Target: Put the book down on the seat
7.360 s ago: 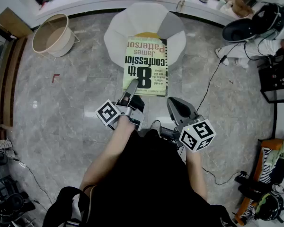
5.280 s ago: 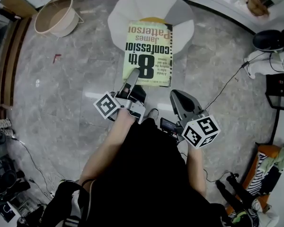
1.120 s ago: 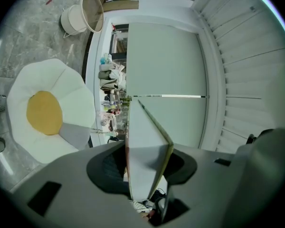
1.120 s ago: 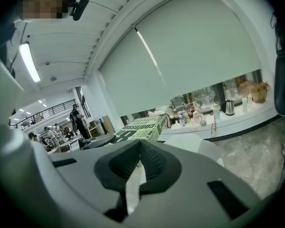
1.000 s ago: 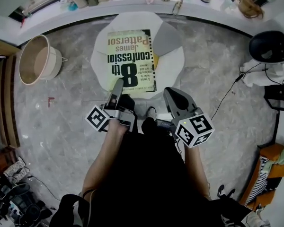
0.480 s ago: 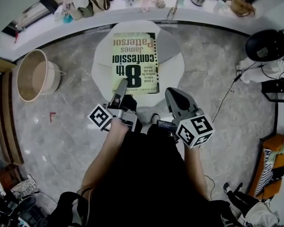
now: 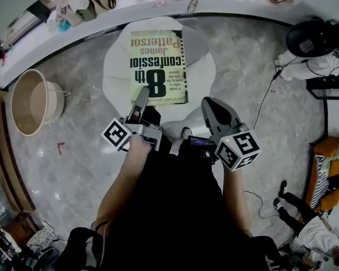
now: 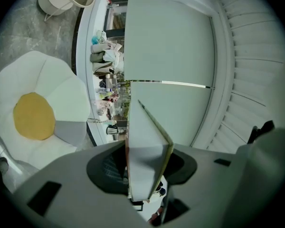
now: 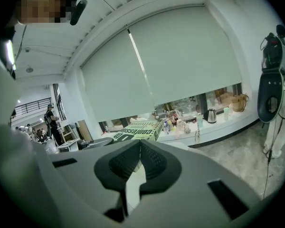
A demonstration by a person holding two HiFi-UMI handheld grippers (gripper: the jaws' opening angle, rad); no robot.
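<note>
Two pairs of tongs are out in front of the person, and only one is doing any work. The left tongs (image 7: pixel 142 99) are clamped on the near edge of the large pale-green paperback with heavy black lettering (image 7: pixel 158 66). The left gripper view shows that edge wedged right between the pads. The right tongs (image 7: pixel 210 107) are pressed together on nothing, held off to the side, just short of the book's near corner.

The book is held flat and face up in the air over the white petal-shaped seat cushion with a yellow centre (image 7: pixel 114 66), not resting on it. In the left gripper view the cushion lies well apart from the book, its yellow middle in plain sight.

From where I stand, the weak spot is that one-edge grip. All the book's weight hangs beyond the pads, so I'd expect it to sag or twist at the pinch. A quick dip could let it slide out early. Let go from up there, it might land on a corner, flop open, or skid off a rounded lobe onto the grey marble floor (image 7: pixel 73 162). It also covers much of the cushion, so an off-centre drop would leave it overhanging and likely to tip.
</note>
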